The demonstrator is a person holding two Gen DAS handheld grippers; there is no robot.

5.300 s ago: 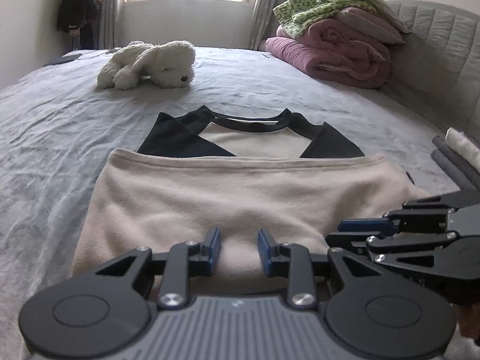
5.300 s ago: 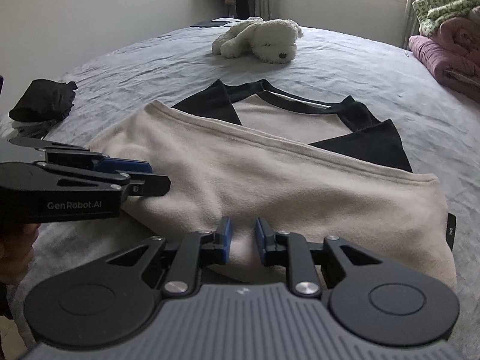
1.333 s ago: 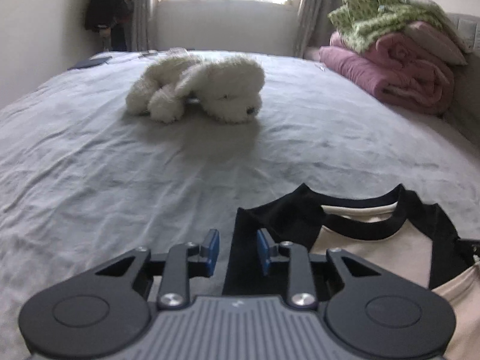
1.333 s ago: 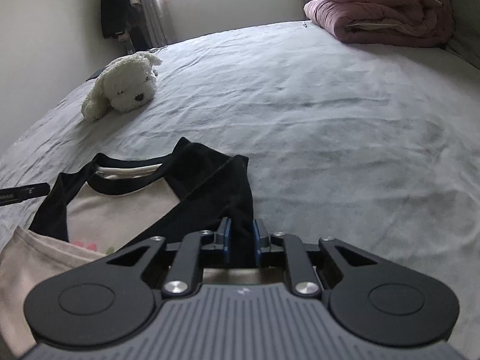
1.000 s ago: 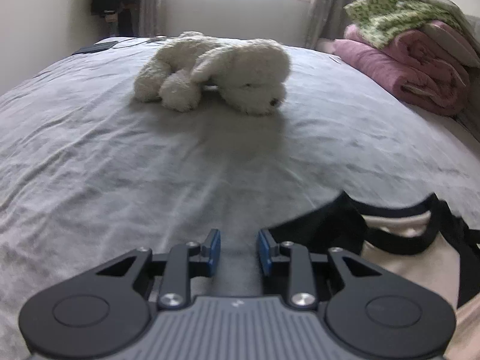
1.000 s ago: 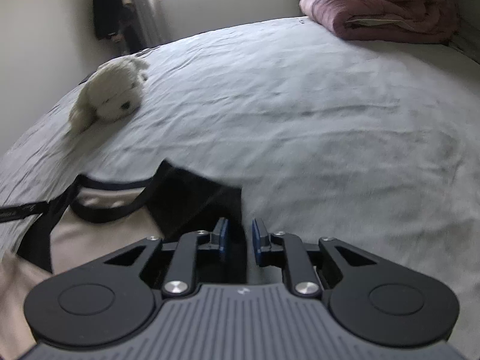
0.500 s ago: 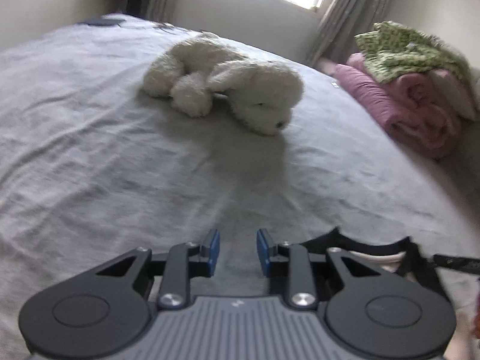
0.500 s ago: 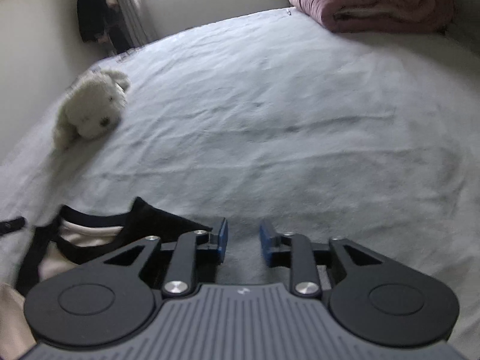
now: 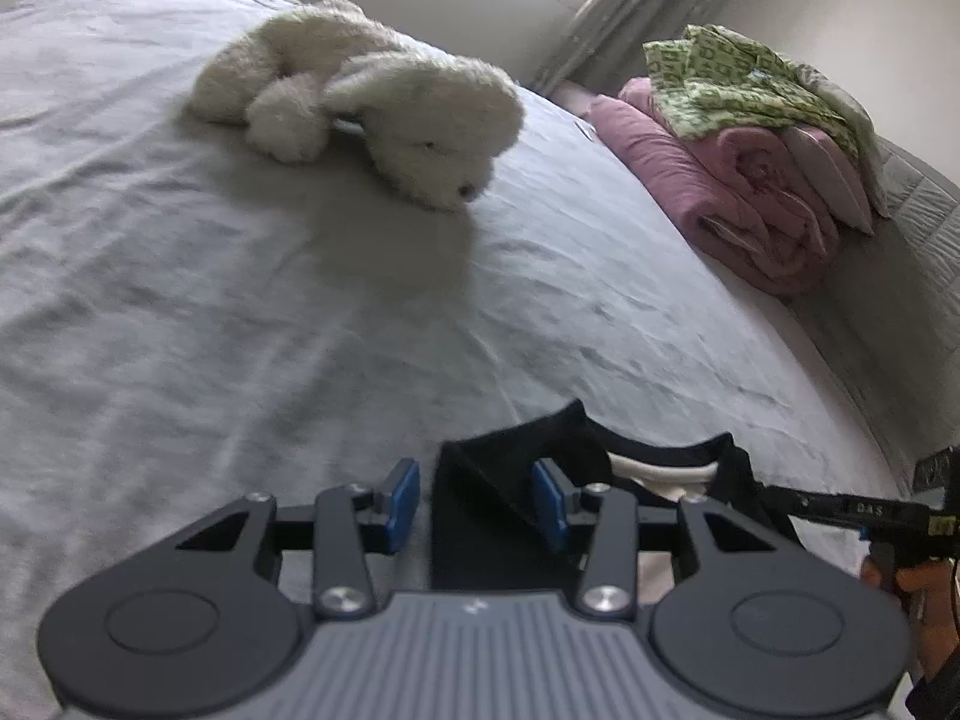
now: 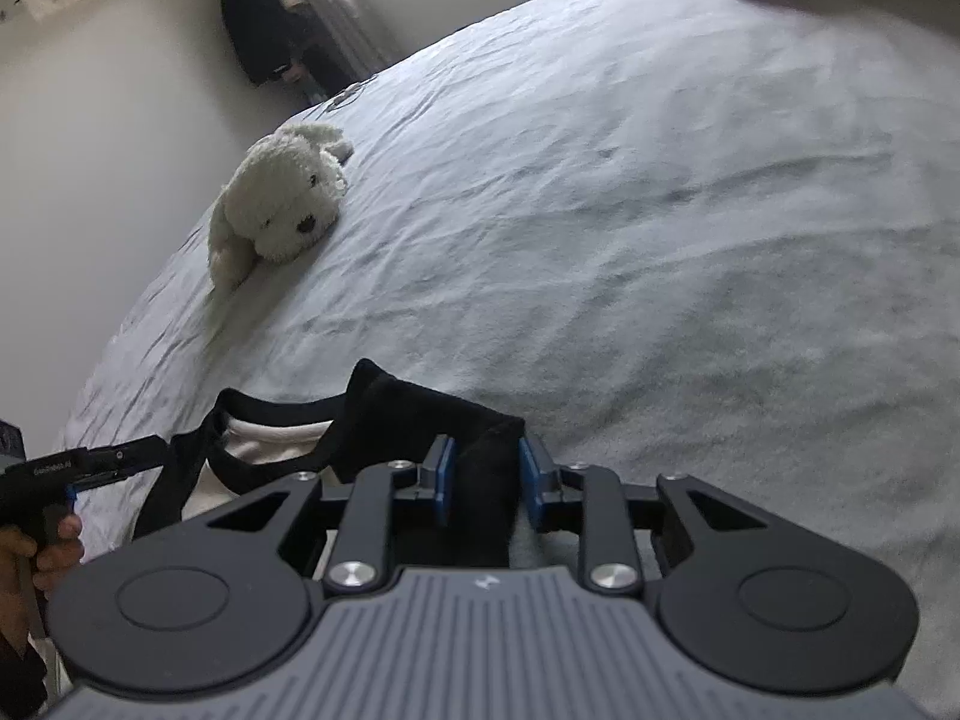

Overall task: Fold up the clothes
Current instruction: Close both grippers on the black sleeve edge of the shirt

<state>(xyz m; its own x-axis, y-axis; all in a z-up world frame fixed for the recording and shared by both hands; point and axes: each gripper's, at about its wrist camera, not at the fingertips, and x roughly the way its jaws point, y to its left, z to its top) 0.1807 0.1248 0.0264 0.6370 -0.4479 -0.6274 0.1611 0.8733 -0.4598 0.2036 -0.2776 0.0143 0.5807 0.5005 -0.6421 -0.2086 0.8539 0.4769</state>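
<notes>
Two black shoulder corners of a cream-bodied shirt [image 9: 648, 471] are the grasp points here, and each gripper sits over one. The garment lies on the grey bed sheet [image 9: 240, 312], its collar end farthest from the person, at about 12 o'clock from both wrists. The left gripper [image 9: 477, 495] has its jaws opening, spread around the black sleeve edge with a visible gap between pad and cloth. The right gripper [image 10: 483, 474] holds its jaws partly spread with a ridge of black fabric between them; whether the pads actually press on it cannot be told. The shirt looks light, limp and thin, so it should sag and crease when lifted, and a shallow bite may slip. Pinching both layers at the outer shoulder seams seems safest. A white plush dog [image 9: 372, 102] lies at about 11 o'clock, well apart from the shirt.
</notes>
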